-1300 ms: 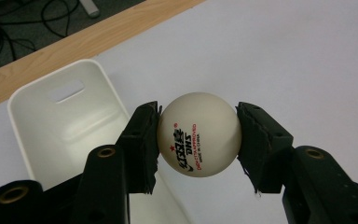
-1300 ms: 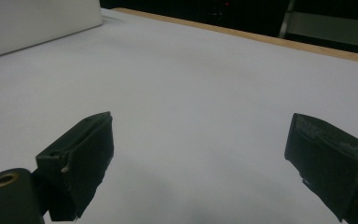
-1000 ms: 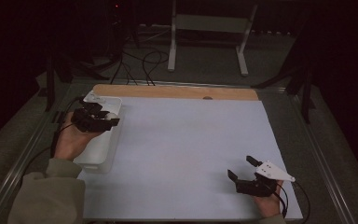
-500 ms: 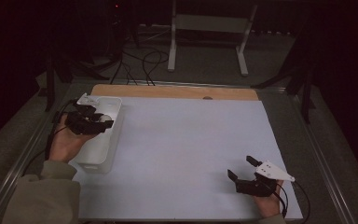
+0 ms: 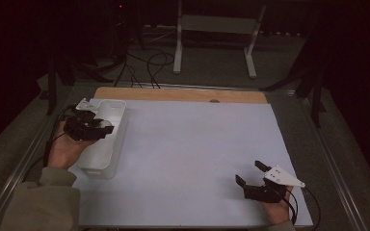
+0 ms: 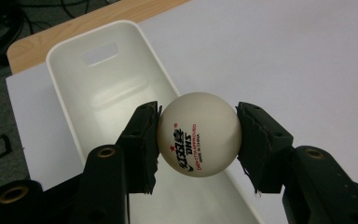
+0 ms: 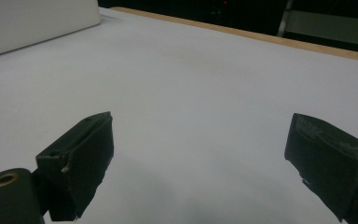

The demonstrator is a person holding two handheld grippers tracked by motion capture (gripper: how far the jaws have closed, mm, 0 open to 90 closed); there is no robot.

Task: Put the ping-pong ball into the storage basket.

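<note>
Ball held over the white bin, ready for a drop.

Left gripper (image 6: 198, 135) has its jaws clamped on both sides of a white table-tennis ball (image 6: 198, 134), which hangs above the open bin (image 6: 103, 88) near its right wall; the bin's long axis runs away from the jaws toward the wooden edge (image 5: 178, 94) of the table. Letting go here would likely land the ball inside. Right gripper (image 7: 199, 161) rests well apart over the bare white sheet (image 5: 197, 144), jaws spread wide and holding nothing.
</note>
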